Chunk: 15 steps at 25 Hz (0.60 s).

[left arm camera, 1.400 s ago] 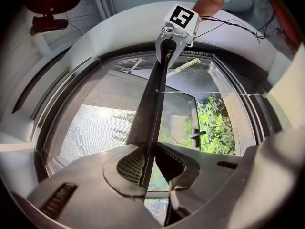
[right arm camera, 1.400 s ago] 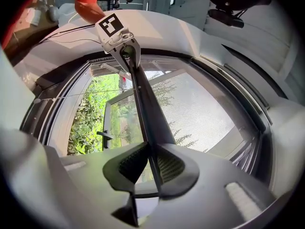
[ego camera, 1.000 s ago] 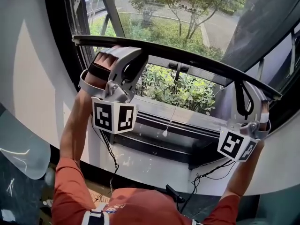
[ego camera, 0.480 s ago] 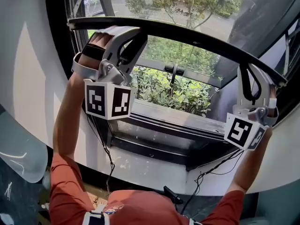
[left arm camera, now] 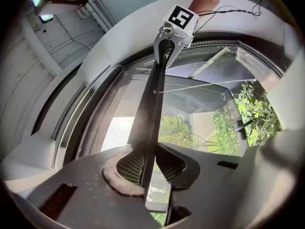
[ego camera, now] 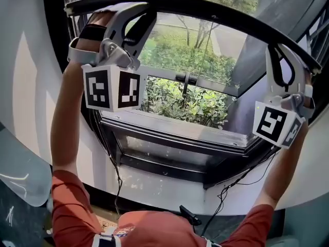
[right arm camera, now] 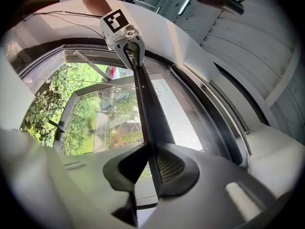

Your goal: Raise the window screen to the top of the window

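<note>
The window screen's black bottom bar [ego camera: 205, 12] arcs across the top of the head view. My left gripper [ego camera: 131, 8] is shut on the bar near its left end. My right gripper [ego camera: 280, 51] is shut on it near the right end. In the left gripper view the bar [left arm camera: 155, 94] runs from between my left gripper's [left arm camera: 148, 163] pads up to the right gripper [left arm camera: 167, 46]. In the right gripper view the bar [right arm camera: 145, 104] passes between my right gripper's [right arm camera: 151, 168] pads and leads to the left gripper [right arm camera: 128, 42]. Grey mesh [right arm camera: 176, 118] stretches above the bar.
Below the bar, the open window shows green shrubs [ego camera: 190, 102] and a lawn outside. A thin pull cord [ego camera: 198, 71] hangs in the opening near a black latch [ego camera: 186, 78]. The dark sill [ego camera: 175, 133] and white wall lie beneath. Black cables [ego camera: 115, 174] dangle from both grippers.
Both grippers have gone upward together with the bar held between their pads. The bar now sits higher in the window and more open view shows beneath it.
</note>
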Each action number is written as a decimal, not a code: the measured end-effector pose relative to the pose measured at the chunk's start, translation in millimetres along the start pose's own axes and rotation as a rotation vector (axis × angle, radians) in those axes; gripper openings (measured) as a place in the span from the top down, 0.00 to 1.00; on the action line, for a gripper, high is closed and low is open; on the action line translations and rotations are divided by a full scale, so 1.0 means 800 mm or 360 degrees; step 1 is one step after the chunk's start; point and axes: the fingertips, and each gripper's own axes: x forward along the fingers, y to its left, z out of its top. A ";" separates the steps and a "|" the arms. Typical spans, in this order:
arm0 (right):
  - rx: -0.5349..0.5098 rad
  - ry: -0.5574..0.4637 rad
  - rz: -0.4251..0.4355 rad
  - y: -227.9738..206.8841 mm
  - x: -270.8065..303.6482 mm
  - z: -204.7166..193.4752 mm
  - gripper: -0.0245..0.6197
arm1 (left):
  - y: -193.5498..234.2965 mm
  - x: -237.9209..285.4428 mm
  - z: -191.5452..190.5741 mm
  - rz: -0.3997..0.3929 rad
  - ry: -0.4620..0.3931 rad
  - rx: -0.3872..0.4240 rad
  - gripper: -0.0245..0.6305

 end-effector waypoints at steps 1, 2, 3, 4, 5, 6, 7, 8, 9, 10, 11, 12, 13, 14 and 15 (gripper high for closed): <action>-0.0005 -0.0001 -0.0009 -0.006 0.003 0.001 0.85 | 0.006 0.003 0.001 0.0005 -0.0001 0.0005 0.84; -0.0011 0.0000 -0.0015 -0.010 0.006 0.001 0.85 | 0.011 0.005 0.001 0.0009 -0.0003 0.0014 0.84; -0.0019 0.0001 -0.0020 -0.013 0.008 0.002 0.86 | 0.016 0.006 0.000 0.0014 -0.0002 0.0024 0.84; -0.0030 0.0000 -0.0026 -0.016 0.011 0.004 0.86 | 0.020 0.007 -0.001 0.0020 0.0000 0.0033 0.84; -0.0040 -0.0001 -0.0028 -0.019 0.013 0.006 0.86 | 0.024 0.008 -0.002 0.0022 0.0006 0.0041 0.85; -0.0047 -0.0001 -0.0025 -0.022 0.015 0.007 0.86 | 0.027 0.009 -0.003 0.0012 0.0013 0.0044 0.85; -0.0053 -0.0001 -0.0028 -0.026 0.016 0.007 0.86 | 0.030 0.012 -0.003 -0.0003 0.0018 0.0042 0.85; -0.0065 -0.0005 -0.0050 -0.033 0.016 0.007 0.86 | 0.035 0.014 -0.001 -0.0009 0.0018 0.0040 0.85; -0.0088 -0.0009 -0.0092 -0.042 0.016 0.007 0.85 | 0.041 0.017 0.000 0.0001 0.0014 0.0044 0.85; -0.0118 -0.0010 -0.0136 -0.051 0.019 0.008 0.89 | 0.048 0.020 0.001 0.0021 0.0010 0.0056 0.85; -0.0140 -0.0006 -0.0168 -0.058 0.024 0.010 0.90 | 0.056 0.023 0.000 0.0041 0.0012 0.0068 0.85; -0.0147 0.0001 -0.0186 -0.064 0.030 0.011 0.90 | 0.063 0.027 -0.001 0.0061 0.0020 0.0074 0.85; -0.0145 0.0006 -0.0197 -0.070 0.036 0.013 0.90 | 0.071 0.031 -0.003 0.0080 0.0030 0.0075 0.85; -0.0141 0.0012 -0.0206 -0.076 0.040 0.013 0.90 | 0.077 0.036 -0.003 0.0100 0.0040 0.0079 0.85; -0.0141 0.0017 -0.0215 -0.081 0.044 0.013 0.90 | 0.082 0.040 -0.003 0.0119 0.0049 0.0086 0.85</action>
